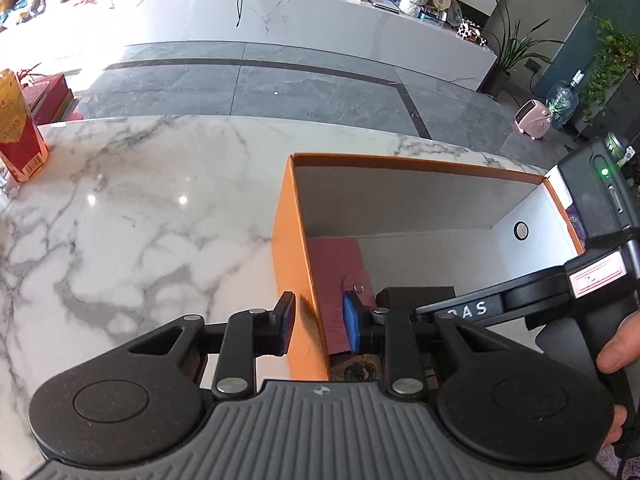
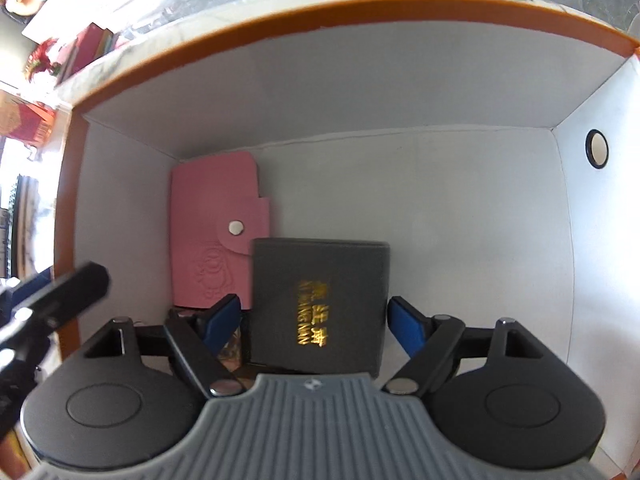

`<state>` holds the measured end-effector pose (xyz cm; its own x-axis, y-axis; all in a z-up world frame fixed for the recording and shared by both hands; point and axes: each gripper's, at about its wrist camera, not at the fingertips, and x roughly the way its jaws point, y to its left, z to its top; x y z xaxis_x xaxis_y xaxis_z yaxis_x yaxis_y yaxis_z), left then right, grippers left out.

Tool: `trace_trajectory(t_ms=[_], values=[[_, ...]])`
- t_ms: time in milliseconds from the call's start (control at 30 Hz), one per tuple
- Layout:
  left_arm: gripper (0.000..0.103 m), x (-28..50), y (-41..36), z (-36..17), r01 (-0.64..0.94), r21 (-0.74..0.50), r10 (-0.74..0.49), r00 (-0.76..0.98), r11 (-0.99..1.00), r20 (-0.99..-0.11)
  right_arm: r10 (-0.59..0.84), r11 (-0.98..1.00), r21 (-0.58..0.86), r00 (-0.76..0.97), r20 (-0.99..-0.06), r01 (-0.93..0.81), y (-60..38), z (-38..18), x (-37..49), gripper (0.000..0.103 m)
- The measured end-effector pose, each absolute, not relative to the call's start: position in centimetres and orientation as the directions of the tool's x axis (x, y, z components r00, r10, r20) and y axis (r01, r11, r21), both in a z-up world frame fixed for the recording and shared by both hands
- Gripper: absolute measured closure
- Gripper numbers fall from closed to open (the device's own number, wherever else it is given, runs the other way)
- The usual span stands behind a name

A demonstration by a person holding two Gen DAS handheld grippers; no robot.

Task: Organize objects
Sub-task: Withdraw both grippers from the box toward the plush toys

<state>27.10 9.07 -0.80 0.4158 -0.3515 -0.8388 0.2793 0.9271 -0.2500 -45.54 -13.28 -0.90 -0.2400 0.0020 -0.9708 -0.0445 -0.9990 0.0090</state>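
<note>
Wallet (image 2: pixel 212 216) one — black box (image 2: pixel 320 304) one

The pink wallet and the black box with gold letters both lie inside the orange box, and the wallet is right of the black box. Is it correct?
Not quite. In the right wrist view the pink wallet lies left of the black box, not right. Both are inside the orange box.

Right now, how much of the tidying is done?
Done: the pink wallet lies in the orange box. In hand: the right tool straddles the black case inside, jaws apart. Remaining: perhaps the red carton on the table.
</note>
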Motion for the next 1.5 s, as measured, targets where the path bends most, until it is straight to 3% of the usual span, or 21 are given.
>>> trace_trajectory(t_ms=[100, 167, 433, 700, 933, 1267, 1367, 1500], values=[[0.083, 26.6, 9.3, -1.3, 0.281, -0.253, -0.353, 0.404, 0.926, -0.844, -0.02, -0.998, 0.033, -0.227, -0.974, -0.055, -12.8, -1.0, -45.2, 0.027], [0.084, 26.5, 9.4, -1.3, 0.28, -0.255, -0.354, 0.403, 0.926, -0.844, -0.006, -0.998, 0.02, -0.228, -0.974, -0.056, -12.7, -1.2, -45.1, 0.033], [0.084, 24.5, 10.0, 0.4, 0.255, -0.231, -0.333, 0.504, 0.939, -0.797, 0.009, -0.999, -0.021, -0.306, -0.952, 0.036, -12.6, -0.3, -43.1, 0.036], [0.084, 16.8, 8.4, 4.6, 0.352, -0.245, -0.41, 0.54, 0.903, -0.735, -0.062, -0.982, -0.03, -0.47, -0.881, 0.186, -13.4, 4.7, -33.8, 0.037], [0.084, 10.4, 5.0, 5.0, 0.434, -0.283, -0.483, 0.467, 0.855, -0.741, -0.126, -0.961, -0.045, -0.572, -0.81, 0.274, -9.7, 8.6, -23.9, 0.044], [0.083, 4.0, 2.7, 0.7, 0.39, -0.376, -0.517, 0.374, 0.841, -0.77, -0.031, -0.986, -0.069, -0.565, -0.824, 0.153, -3.0, 3.9, -15.6, 0.055], [0.069, 2.2, 1.9, -0.9, 0.381, -0.384, -0.516, 0.357, 0.841, -0.778, -0.02, -0.992, -0.052, -0.549, -0.835, 0.115, -1.4, 2.1, -14.5, 0.055], [0.067, 1.5, 0.8, -2.6, 0.347, -0.379, -0.495, 0.358, 0.858, -0.792, -0.017, -0.991, -0.056, -0.536, -0.844, 0.121, -0.3, 0.4, -13.3, 0.056]])
